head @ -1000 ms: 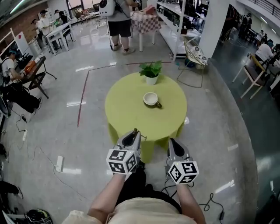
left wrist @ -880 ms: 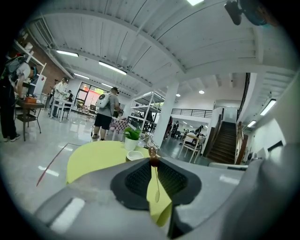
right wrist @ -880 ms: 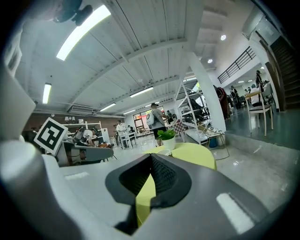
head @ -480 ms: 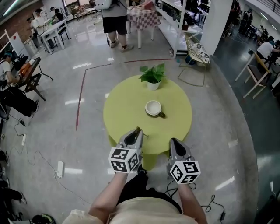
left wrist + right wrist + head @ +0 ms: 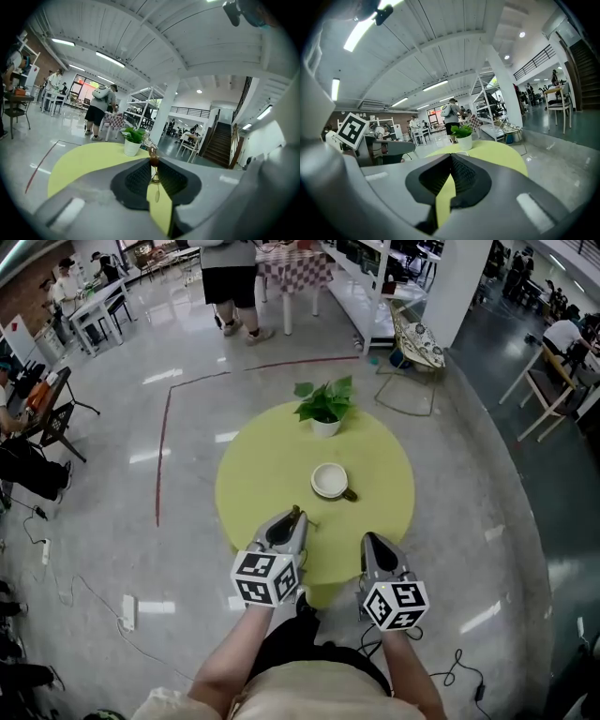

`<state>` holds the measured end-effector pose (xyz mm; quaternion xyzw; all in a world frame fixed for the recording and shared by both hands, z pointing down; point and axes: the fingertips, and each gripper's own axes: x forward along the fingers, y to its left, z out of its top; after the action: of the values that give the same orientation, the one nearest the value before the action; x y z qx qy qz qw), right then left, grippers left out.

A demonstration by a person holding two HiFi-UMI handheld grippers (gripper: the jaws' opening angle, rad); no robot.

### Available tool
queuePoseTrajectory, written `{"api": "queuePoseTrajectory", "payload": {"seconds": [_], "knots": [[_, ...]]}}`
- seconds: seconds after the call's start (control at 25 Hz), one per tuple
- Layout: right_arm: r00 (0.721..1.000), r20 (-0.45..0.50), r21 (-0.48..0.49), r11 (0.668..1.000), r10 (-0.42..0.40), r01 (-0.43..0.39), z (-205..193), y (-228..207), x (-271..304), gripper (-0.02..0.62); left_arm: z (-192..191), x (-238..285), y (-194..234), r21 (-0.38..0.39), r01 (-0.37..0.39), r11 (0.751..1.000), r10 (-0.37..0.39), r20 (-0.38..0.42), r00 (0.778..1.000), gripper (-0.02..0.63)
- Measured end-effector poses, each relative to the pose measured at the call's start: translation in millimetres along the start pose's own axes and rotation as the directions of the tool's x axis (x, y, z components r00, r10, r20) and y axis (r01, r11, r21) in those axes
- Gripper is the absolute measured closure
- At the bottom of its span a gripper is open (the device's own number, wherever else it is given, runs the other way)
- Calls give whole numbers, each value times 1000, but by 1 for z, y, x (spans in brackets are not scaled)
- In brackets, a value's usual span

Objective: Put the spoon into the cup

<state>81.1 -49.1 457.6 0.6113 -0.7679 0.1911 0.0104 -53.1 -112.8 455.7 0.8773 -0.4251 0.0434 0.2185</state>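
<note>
The left tongs [image 5: 292, 519] are clamped on the spoon [image 5: 153, 160], which stands up between their pads with its brown end poking out, over the near edge of the round yellow-green table [image 5: 258, 474]. Near the table's middle sits the white cup [image 5: 329, 480] (brown handle to its right), showing only its pale inside. Behind it, a white pot [image 5: 325, 427] holds a leafy green plant [image 5: 323, 399]. The right tongs [image 5: 370, 542] are pressed together, empty.
</note>
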Motion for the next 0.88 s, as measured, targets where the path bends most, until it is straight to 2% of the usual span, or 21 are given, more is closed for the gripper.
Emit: {"api": "queuePoseTrajectory", "payload": {"seconds": [0.52, 0.88], "knots": [[999, -13, 6, 999, -36, 36, -2, 1, 19, 595, 11, 14, 20, -28, 27, 999, -27, 12, 1000, 563], [998, -15, 13, 998, -62, 62, -1, -9, 26, 595, 12, 29, 26, -15, 41, 999, -41, -9, 999, 563]]}}
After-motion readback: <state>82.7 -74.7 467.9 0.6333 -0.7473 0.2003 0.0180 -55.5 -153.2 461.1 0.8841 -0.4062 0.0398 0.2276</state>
